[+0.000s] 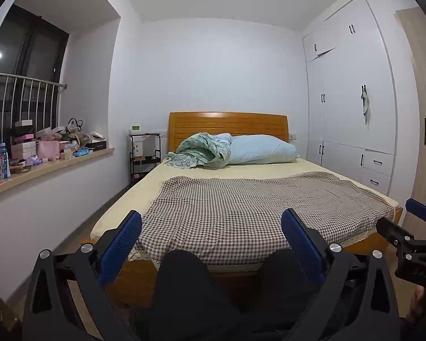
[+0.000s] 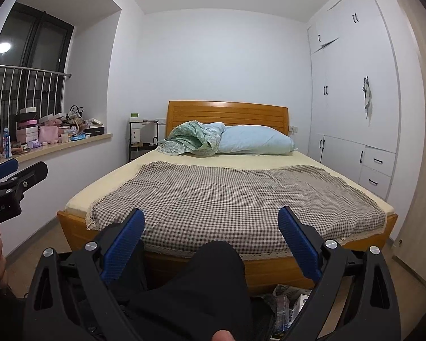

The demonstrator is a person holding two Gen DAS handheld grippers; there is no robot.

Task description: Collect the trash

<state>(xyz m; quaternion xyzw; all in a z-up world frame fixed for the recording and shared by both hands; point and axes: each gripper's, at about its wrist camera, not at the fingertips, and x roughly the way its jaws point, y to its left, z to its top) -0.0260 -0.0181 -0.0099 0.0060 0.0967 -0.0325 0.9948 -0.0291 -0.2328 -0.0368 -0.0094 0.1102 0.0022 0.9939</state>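
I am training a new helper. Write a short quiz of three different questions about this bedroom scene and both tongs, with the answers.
1. True or false: the left tongs hold a piece of trash.
2. What lies nearest the orange wooden headboard? A) brown checked cloth B) pale blue pillow C) blue-capped plastic bottle
3. Fill in: the right tongs are ____.

Key: 1 false; 2 B; 3 open.

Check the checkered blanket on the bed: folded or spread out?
Spread out. The checkered blanket lies flat across the bed's lower half, its lace edge hanging over the foot.
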